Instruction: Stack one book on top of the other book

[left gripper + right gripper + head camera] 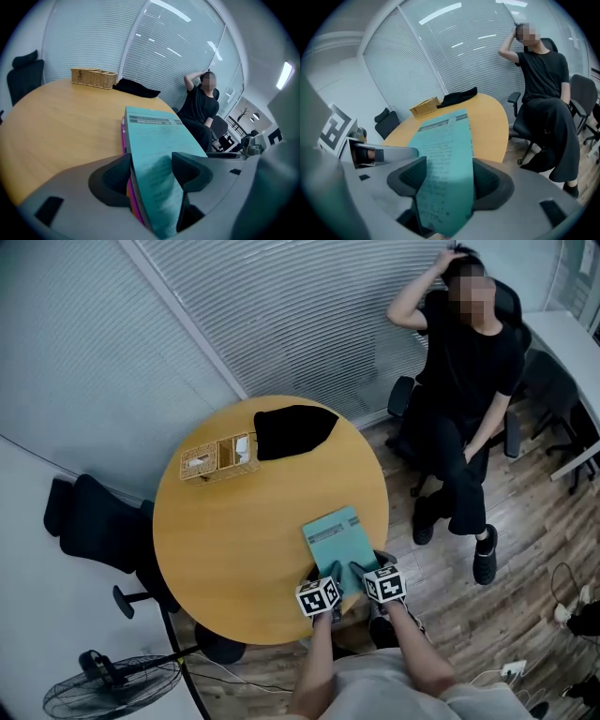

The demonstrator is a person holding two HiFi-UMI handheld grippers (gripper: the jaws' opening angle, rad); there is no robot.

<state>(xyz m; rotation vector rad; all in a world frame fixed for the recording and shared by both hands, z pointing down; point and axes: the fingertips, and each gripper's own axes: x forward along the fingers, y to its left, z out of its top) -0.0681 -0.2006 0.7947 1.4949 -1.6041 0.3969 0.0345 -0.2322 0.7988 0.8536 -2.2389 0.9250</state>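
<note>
Item: teal book (339, 532), lying over a pink book (123, 138) whose edge shows just beneath it, at the near rim of the round surface (244, 549).
Hold: left tongs (330, 570) and right tongs (361, 570) each clamped on the teal book's near edge.
Progress: stack appears made; probably left are release and any squaring of edges.
Also on the surface, well apart: wicker basket (218, 457), black cloth (292, 430).
Beyond: seated person (469, 362).

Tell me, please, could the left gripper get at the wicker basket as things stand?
Probably not yet: the left gripper grips the teal book at the near edge of the table, while the wicker basket stands at the far edge.
</note>
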